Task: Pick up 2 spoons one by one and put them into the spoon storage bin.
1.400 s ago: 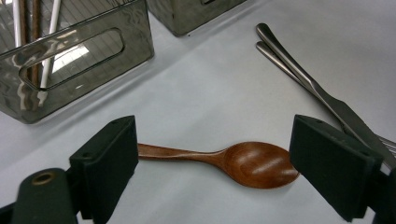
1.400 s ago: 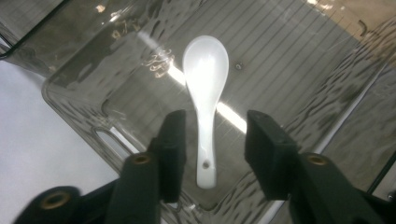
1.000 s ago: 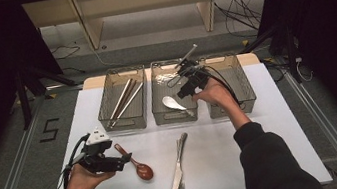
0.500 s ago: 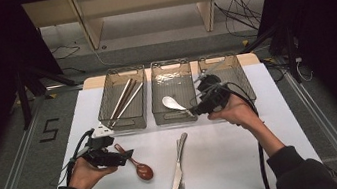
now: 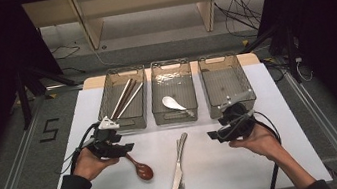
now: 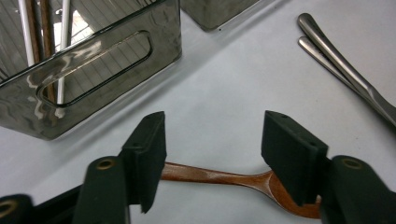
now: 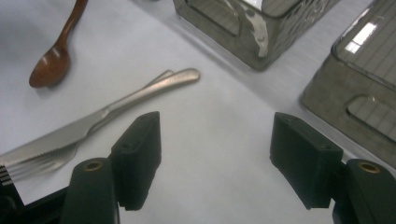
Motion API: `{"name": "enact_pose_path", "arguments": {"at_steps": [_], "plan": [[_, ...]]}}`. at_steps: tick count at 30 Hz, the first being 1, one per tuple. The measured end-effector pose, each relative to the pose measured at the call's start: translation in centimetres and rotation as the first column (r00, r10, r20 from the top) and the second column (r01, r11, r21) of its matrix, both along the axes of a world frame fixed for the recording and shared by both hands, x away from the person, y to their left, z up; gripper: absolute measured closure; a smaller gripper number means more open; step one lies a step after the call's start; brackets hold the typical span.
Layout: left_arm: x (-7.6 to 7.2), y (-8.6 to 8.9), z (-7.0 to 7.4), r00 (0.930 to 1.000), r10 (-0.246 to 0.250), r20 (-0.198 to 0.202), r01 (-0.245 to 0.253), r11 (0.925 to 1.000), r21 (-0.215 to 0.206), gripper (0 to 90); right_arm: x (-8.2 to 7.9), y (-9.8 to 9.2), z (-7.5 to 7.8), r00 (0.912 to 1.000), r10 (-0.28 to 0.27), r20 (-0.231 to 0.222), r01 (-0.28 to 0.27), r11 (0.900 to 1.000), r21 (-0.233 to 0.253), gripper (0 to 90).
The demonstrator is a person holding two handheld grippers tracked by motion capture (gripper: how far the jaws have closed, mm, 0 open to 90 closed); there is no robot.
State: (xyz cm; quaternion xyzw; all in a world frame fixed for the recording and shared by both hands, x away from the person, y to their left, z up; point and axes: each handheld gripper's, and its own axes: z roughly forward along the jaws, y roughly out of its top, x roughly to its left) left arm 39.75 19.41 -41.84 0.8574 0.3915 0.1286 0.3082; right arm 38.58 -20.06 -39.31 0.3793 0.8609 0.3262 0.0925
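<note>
High view: left gripper point(image 5: 125, 148) sits at the handle end of the wooden spoon point(image 5: 140, 169); bowl points toward the person.

Left gripper view: jaws wide apart, straddling the spoon handle point(image 6: 210, 175) crosswise, nothing clamped.

Right gripper view: right gripper point(image 7: 215, 149) wide open, empty; knife point(image 7: 93, 123) and fork point(image 7: 42, 163) lie ahead-left.

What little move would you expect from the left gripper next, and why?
Probably it closes on the wooden spoon. The left gripper is open with its jaws on either side of the spoon's handle, low over the table, so closing them looks like the natural next step before lifting.
</note>
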Motion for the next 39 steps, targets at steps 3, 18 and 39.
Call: {"name": "enact_pose_path", "arguments": {"at_steps": [3,18,39], "plan": [[0.4,-0.2,-0.2,0.9999,-0.002,-0.010,0.002,0.9997,0.025,52.1,-1.2,-0.6,-0.6,1.0000,-0.002,0.005,0.002,1.000,0.012,33.9],[2.4,-1.5,-2.7,0.9953,-0.061,-0.075,0.073,0.9831,0.168,88.7,-4.8,-2.8,-2.1,0.9998,-0.022,0.004,0.022,0.999,0.041,32.0],[2.6,-0.3,-4.6,0.9859,-0.046,-0.161,0.093,0.9513,0.294,88.9,-6.0,-3.5,-2.7,0.9998,-0.020,0.002,0.020,0.999,0.036,31.3]]}}
